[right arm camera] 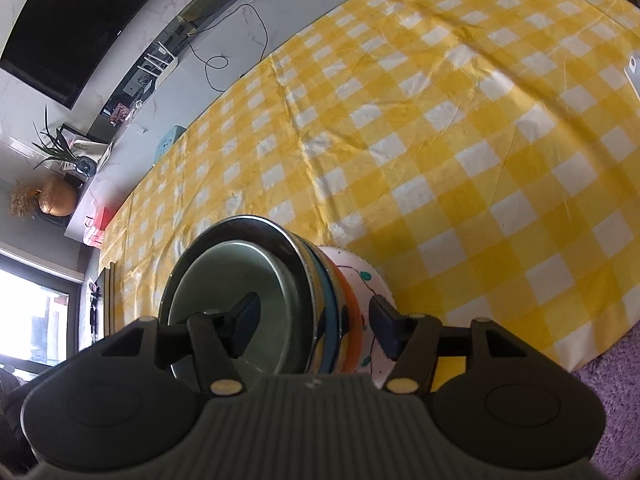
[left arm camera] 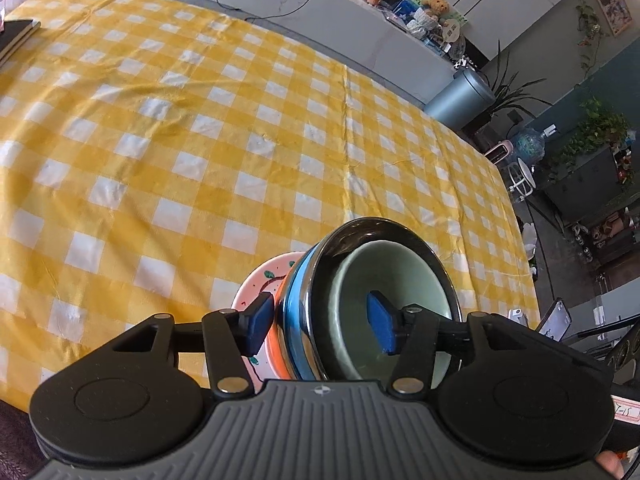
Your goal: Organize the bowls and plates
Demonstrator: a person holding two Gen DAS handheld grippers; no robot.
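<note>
The stack of plates and bowls (left arm camera: 320, 320) is sitting on the bench (left arm camera: 160, 140), near its close edge, at 6 o'clock in the left wrist view. A pale green bowl (left arm camera: 384, 312) is nesting inside a steel bowl (left arm camera: 400, 236); blue and orange rims and a pink patterned plate (left arm camera: 260, 284) are lying beneath. The left hand-held gripper (left arm camera: 320, 322) is straddling the rim of the stack, one pad inside the green bowl and one outside at 9 o'clock. Its jaws are standing released, with gaps visible at both pads.

In the right wrist view the stack (right arm camera: 320, 304) is again at 6 o'clock. The right hand-held gripper (right arm camera: 316, 326) is straddling the opposite rim, also released, one pad over the green bowl (right arm camera: 224, 280) and one beside the patterned plate (right arm camera: 360, 280).

Handling judgement: the stack is probably heavy, rigid and breakable, with glazed and steel surfaces likely slippery. Gripping should be across the combined rims on both sides together, keeping the stack level.
</note>
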